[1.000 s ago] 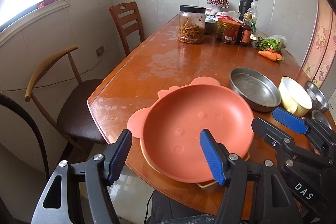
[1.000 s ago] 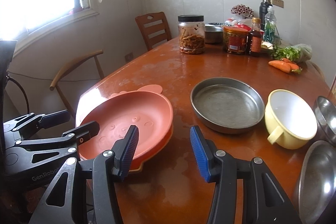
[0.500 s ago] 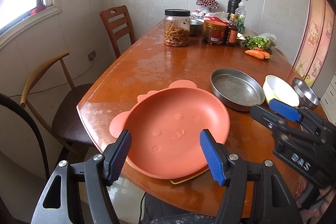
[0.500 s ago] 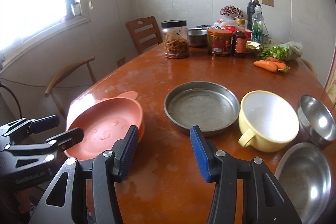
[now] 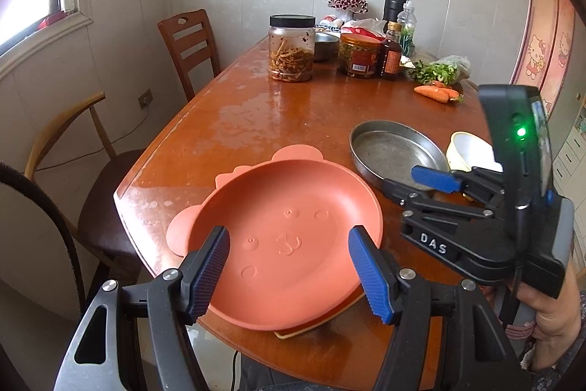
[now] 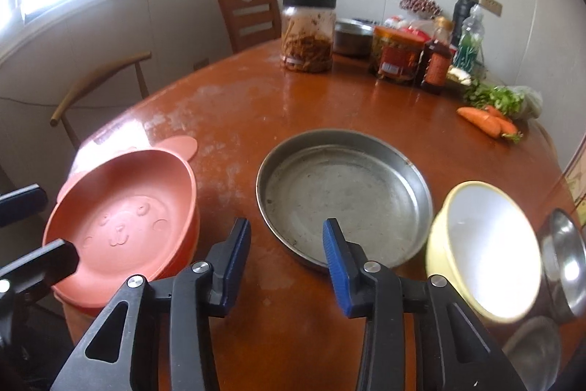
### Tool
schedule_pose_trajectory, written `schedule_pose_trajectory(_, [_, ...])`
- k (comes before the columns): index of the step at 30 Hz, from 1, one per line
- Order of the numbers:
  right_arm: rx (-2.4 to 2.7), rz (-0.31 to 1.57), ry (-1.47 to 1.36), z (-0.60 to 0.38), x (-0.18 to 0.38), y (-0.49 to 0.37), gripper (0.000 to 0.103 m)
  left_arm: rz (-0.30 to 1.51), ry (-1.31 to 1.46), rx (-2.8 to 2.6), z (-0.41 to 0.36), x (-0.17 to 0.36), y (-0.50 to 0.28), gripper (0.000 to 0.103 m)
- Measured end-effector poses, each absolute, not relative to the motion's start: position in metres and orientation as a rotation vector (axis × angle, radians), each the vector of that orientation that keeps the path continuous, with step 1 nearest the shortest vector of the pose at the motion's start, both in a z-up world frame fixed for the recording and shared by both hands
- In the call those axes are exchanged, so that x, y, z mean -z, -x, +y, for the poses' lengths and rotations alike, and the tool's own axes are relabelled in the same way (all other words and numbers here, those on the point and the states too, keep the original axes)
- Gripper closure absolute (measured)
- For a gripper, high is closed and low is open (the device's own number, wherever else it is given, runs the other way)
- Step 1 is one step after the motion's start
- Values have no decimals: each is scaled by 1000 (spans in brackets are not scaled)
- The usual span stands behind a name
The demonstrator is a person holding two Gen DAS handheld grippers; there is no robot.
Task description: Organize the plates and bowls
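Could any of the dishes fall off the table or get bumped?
Maybe. The orange bear plate sits at the table's near edge, on something that sticks out beneath it, so a clumsy grab by the open left hand-held gripper could tip it off. The open right hand-held gripper hovers near the metal pan, with the yellow bowl and a steel bowl crowded beside it, so a wide swing might knock them together.

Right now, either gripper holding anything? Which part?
Nothing held. Left gripper open above the orange plate; right gripper open near the metal pan.
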State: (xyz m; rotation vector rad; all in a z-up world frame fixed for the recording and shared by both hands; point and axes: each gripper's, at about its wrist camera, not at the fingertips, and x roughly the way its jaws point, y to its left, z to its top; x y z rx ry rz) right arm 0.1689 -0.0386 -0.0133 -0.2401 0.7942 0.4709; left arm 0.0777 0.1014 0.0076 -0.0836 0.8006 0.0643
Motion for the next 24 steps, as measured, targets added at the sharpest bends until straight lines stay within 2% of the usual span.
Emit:
schedule_pose_trajectory(10, [-522,854,278,-34,23,-176,67,824,94,-51,99,-3,-82,36])
schedule_pose_trajectory(24, [-625,910,308,-54,19,-110,66,831,79,-40,83,-6,-63,36])
